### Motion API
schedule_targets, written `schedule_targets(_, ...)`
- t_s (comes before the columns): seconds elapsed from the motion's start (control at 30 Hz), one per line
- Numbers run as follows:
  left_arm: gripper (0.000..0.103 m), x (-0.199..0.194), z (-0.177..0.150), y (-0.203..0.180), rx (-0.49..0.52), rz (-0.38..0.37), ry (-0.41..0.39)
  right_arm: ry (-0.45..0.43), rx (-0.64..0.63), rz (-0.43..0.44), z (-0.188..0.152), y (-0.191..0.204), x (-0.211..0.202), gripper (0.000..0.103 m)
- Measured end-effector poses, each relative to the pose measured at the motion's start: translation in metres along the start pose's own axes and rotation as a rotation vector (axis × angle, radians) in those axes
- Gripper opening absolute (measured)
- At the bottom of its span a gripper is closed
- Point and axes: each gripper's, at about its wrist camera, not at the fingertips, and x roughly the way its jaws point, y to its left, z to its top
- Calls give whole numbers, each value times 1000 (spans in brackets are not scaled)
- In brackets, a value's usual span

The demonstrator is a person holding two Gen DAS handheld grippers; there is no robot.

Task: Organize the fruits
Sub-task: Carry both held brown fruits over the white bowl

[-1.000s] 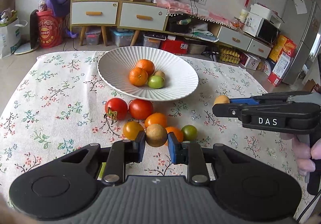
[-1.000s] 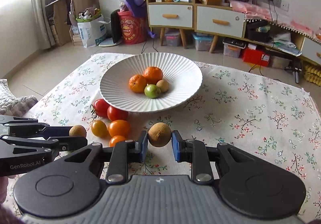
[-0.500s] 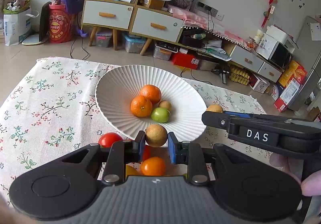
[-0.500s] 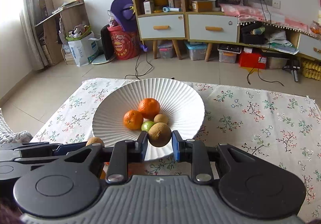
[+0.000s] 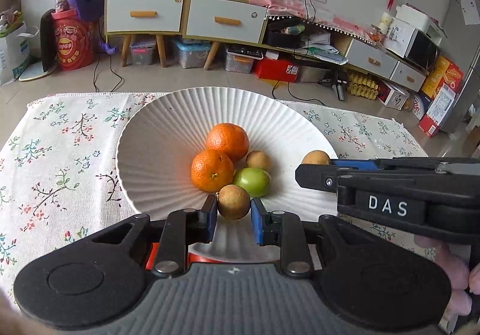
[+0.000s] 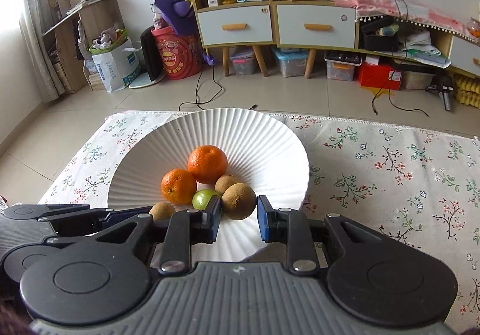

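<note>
A white ribbed bowl (image 5: 156, 137) (image 6: 270, 140) on the floral cloth holds two oranges (image 5: 212, 170), a green fruit (image 5: 252, 181) and a brown fruit (image 5: 258, 160). My left gripper (image 5: 233, 215) is over the bowl's near rim, its pads a little apart around a brown kiwi-like fruit (image 5: 233, 206). My right gripper (image 6: 239, 215) is over the bowl too, its pads slightly apart around another brown fruit (image 6: 239, 201). Each gripper shows in the other's view: the right one (image 5: 312, 168), the left one (image 6: 150, 212).
Red fruit (image 5: 150, 254) shows partly under the left gripper, below the bowl's near rim. The floral cloth (image 6: 390, 167) stretches to the right. Beyond the table's far edge are floor, cabinets (image 5: 186, 17) and storage boxes.
Both grippers have carried their brown fruits from above the cloth forward over the bowl. Both pairs of jaws have widened a little around the fruits.
</note>
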Motion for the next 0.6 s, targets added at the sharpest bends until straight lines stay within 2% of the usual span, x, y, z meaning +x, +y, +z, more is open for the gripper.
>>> schedule_targets(0.33,20,8,-5,-2,70,-17,-47,-8,20,15,-2,-6,8,23)
schedule_targets(0.47,20,13,-3,-1,69,-29,-54,-13,30,21,-1,-5,12,23)
schedule_targets(0.6,20,17,-3,-2,98,-18,-58,-12,25,29,0,-4,13,23)
